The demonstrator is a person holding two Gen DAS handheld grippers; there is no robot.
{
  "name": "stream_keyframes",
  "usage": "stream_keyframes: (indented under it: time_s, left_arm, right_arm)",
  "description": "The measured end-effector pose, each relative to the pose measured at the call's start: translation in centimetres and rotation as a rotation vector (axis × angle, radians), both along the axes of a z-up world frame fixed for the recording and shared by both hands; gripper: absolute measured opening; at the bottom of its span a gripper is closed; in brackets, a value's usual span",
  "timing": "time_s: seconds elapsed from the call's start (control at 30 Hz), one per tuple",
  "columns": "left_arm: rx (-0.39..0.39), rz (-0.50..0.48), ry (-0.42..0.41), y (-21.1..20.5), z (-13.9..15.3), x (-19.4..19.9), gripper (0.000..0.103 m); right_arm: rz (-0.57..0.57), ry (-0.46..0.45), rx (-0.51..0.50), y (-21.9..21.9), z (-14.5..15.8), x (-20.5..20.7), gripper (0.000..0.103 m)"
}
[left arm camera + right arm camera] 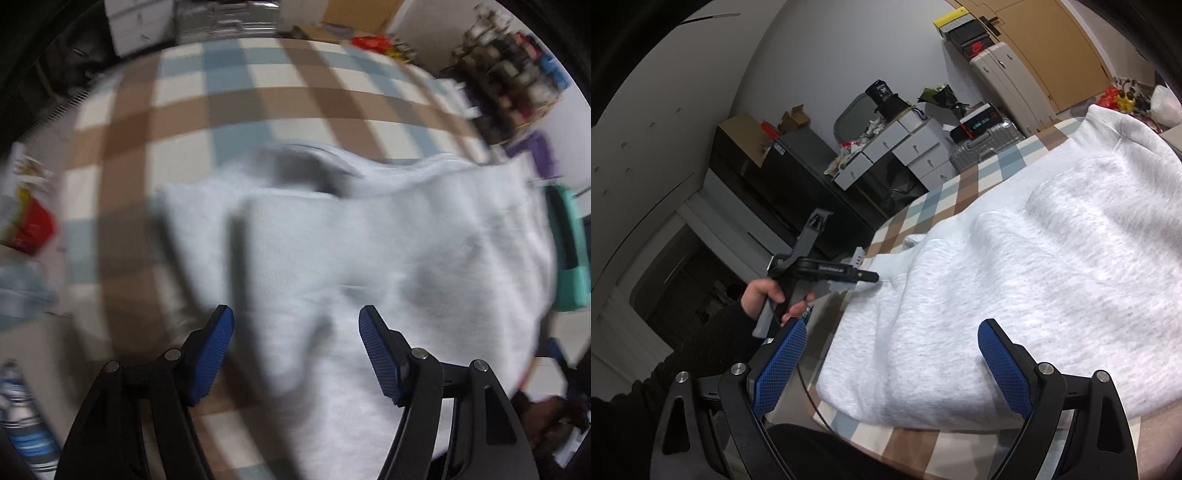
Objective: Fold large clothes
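Observation:
A light grey sweatshirt lies partly folded on a table with a brown, blue and cream checked cloth. The left wrist view is blurred. My left gripper points down over the garment's left part, open, with nothing between its blue pads. In the right wrist view the sweatshirt fills the right side. My right gripper hovers open above its near edge, gripping nothing. Further left, a hand holds the left gripper at the garment's far corner.
A red packet and a bottle lie at the table's left; a teal object stands at its right. Beyond the table are white drawers, a silver suitcase and a black cabinet.

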State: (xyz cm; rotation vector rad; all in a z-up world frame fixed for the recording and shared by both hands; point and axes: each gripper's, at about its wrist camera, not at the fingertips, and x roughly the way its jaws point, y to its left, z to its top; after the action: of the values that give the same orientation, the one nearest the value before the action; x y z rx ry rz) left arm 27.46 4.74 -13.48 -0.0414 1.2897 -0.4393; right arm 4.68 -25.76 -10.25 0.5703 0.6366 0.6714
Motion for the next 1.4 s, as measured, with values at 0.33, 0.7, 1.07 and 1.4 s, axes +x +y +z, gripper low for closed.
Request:
stream_keyframes:
  time_s: [0.33,0.7,1.07,1.4]
  left_arm:
    - [0.100,0.043,-0.161,-1.3,2.3,-0.6,0.010]
    - [0.069,0.184,-0.132,1.6,-0.7,-0.7,0.007]
    - [-0.019,0.258,-0.313,-4.2,5.8,-7.1,0.065]
    - [0.149,0.116,-0.172,-10.3,-3.0,-3.9,0.067]
  right_arm:
    - [-0.012,-0.014,-0.055,0.8,0.1,-0.4,0.095]
    - [-0.114,0.001,-0.102,-1.0,0.1,0.9,0.095]
    - [-0.157,0.209,-0.843,-1.8,1.3,18.8,0.089]
    - [-0.096,0.421,-0.953,-2.1,-4.7,24.5,0.102]
